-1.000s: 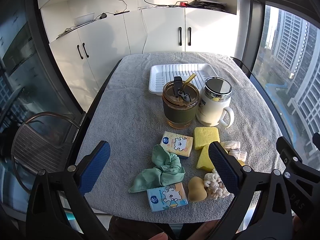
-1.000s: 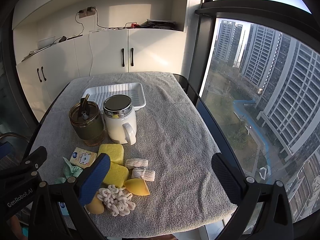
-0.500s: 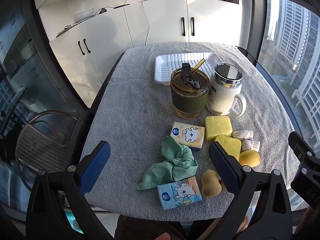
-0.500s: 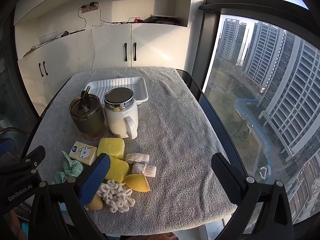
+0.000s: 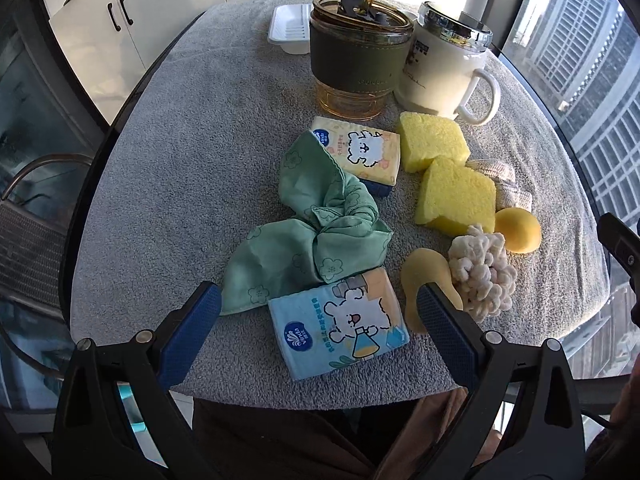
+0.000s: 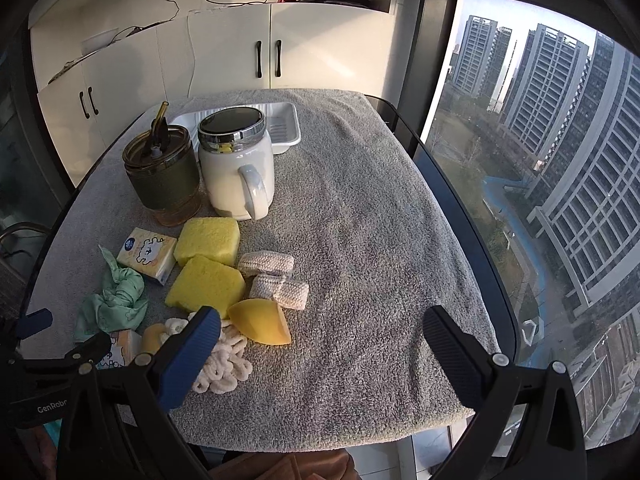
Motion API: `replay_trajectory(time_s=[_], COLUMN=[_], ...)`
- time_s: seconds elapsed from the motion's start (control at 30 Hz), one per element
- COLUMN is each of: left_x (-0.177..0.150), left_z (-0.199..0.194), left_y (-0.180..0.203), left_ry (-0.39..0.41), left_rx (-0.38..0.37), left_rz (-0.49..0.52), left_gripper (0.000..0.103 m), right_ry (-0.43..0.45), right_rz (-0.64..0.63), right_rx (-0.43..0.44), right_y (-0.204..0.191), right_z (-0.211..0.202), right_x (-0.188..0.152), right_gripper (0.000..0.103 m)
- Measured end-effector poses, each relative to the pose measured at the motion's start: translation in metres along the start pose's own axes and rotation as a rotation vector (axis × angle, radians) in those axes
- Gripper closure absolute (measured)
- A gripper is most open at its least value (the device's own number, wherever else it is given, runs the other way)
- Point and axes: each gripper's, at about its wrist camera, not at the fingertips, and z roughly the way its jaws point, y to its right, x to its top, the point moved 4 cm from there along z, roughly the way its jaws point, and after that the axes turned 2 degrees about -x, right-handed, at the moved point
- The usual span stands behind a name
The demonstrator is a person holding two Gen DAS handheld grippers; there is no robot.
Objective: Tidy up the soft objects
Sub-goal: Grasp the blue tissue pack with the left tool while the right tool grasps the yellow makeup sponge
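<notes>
- Your left gripper [image 5: 318, 312] has its fingers spread wide and holds nothing; the blue tissue pack [image 5: 340, 320] lies on the worktop [image 5: 200, 128] right between them, its long axis running roughly across the gap and tilted a little, so I judge that a straight close would pinch it.
- Your right gripper [image 6: 322, 338] is also spread and empty, above bare towel to the right of the pile; your left is clearly the nearer one to the pack.
- Just past the pack, the green cloth [image 5: 320, 228] touches its far edge and could get caught in the pinch.
- To its right sit a tan puff [image 5: 426, 276], a white knit bundle [image 5: 482, 280] and a yellow puff [image 5: 518, 230].
- Farther on: two sponges [image 5: 454, 200], two woven rolls [image 6: 276, 276], a yellow tissue pack [image 5: 360, 154].
- Then the tumbler [image 5: 360, 52] and mug [image 5: 440, 68], both lidded, contents unclear.
- Farthest, the white tray [image 6: 286, 128], whose visible part is empty — likely where the soft things go.
</notes>
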Motion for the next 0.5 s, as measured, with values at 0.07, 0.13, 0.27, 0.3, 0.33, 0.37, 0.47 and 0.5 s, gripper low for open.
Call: replay_trajectory(time_s=[0.07, 0.13, 0.27, 0.3, 0.33, 0.37, 0.47, 0.5], left_x=[-0.005, -0.008, -0.016, -0.016, -0.016, -0.016, -0.019, -0.021], left_z=[0.01, 0.02, 0.023, 0.024, 0.028, 0.03, 0.032, 0.03], left_y=[0.0, -0.001, -0.003, -0.003, -0.004, -0.004, 0.0, 0.003], left_ry=[-0.043, -0.077, -0.1, -0.102, -0.106, -0.111, -0.117, -0.126], left_rx=[0.005, 0.027, -0.021, -0.027, -0.027, -0.035, 0.014, 0.032], left_rz=[-0.033, -0.053, -0.124, -0.131, -0.139, -0.149, -0.127, -0.107], left_gripper=[0.005, 0.014, 0.013, 0.013, 0.013, 0.013, 0.013, 0.013], right_ry=[-0.002, -0.001, -0.005, -0.005, -0.006, -0.008, -0.029, -0.034], right_rz=[-0.002, -0.005, -0.007, -0.008, -0.01, -0.014, -0.018, -0.015], right_rx=[0.0, -0.003, 0.018, 0.02, 0.021, 0.022, 0.025, 0.029], right_y=[0.001, 0.002, 0.002, 0.002, 0.002, 0.002, 0.003, 0.003], right_z=[0.001, 0.003, 0.008, 0.01, 0.013, 0.015, 0.025, 0.028], right_x=[-0.003, -0.005, -0.006, -0.006, -0.007, -0.007, -0.01, -0.012], right_gripper=[0.0, 0.0, 0.0, 0.0, 0.0, 0.0, 0.0, 0.0])
